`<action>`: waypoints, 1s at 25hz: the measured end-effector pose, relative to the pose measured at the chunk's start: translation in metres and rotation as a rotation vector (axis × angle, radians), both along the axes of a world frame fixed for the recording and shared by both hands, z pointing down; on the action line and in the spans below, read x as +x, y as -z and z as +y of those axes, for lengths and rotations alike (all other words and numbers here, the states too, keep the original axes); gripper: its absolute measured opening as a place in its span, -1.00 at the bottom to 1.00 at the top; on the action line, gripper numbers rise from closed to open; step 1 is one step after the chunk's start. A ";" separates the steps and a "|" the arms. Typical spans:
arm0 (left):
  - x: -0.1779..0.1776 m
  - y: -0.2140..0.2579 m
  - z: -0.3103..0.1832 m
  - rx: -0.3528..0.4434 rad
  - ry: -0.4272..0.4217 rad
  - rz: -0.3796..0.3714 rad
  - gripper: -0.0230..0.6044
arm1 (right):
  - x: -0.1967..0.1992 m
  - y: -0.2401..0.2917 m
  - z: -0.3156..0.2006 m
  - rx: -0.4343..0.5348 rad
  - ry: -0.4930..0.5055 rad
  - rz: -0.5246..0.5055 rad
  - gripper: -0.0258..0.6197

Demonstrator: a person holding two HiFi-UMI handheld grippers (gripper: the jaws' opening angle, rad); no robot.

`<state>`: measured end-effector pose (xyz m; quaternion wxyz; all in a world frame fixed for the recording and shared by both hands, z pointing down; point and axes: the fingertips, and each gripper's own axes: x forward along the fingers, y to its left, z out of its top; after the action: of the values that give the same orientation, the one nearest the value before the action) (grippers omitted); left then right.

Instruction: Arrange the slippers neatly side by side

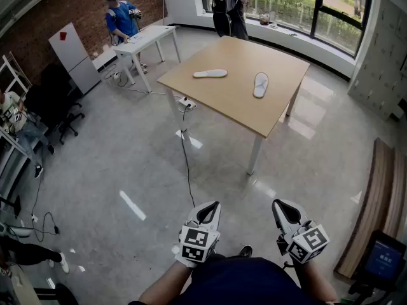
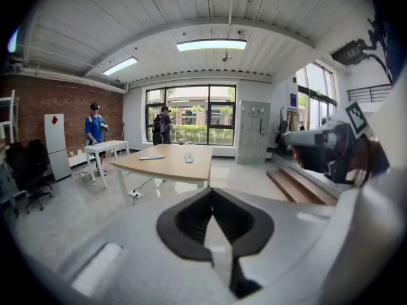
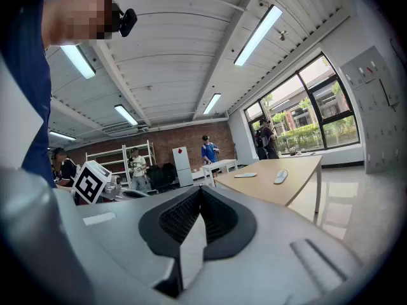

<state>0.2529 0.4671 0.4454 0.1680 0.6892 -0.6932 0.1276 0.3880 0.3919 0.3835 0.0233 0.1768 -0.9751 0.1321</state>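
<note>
Two white slippers lie apart on a light wooden table (image 1: 222,103) across the room. One slipper (image 1: 210,74) lies crosswise at the table's left, the other (image 1: 261,84) lengthwise toward its right. Both also show far off in the left gripper view, the crosswise slipper (image 2: 151,157) and the lengthwise slipper (image 2: 188,158), and in the right gripper view (image 3: 245,175), (image 3: 280,176). My left gripper (image 1: 213,207) and right gripper (image 1: 282,205) are held low in front of my body, far from the table. Each is shut with nothing in it, seen in their own views (image 2: 212,192), (image 3: 200,190).
A cable with a power strip (image 1: 186,103) runs over the grey floor toward me. A wooden bench (image 1: 381,202) lies at the right. A white desk (image 1: 143,40) with a person in blue, a white cabinet (image 1: 75,56) and office chairs (image 1: 57,100) stand at the left. Another person (image 1: 229,5) stands by the window.
</note>
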 end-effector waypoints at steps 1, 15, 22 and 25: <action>0.003 -0.003 -0.002 -0.001 0.001 0.002 -0.92 | 0.005 -0.001 -0.005 -0.005 0.002 0.002 -0.90; 0.013 -0.024 -0.010 -0.051 0.071 0.023 -0.92 | 0.023 -0.030 -0.036 -0.068 0.028 0.017 -0.90; -0.008 -0.027 -0.059 -0.046 0.041 0.048 -0.92 | 0.003 -0.037 -0.079 -0.084 -0.003 0.056 -0.90; -0.028 -0.026 -0.078 -0.040 0.033 0.059 -0.92 | -0.014 -0.038 -0.095 -0.091 -0.017 0.068 -0.90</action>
<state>0.2250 0.3890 0.4716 0.2043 0.6776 -0.6966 0.1182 0.3745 0.2968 0.4216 0.0634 0.1882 -0.9651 0.1706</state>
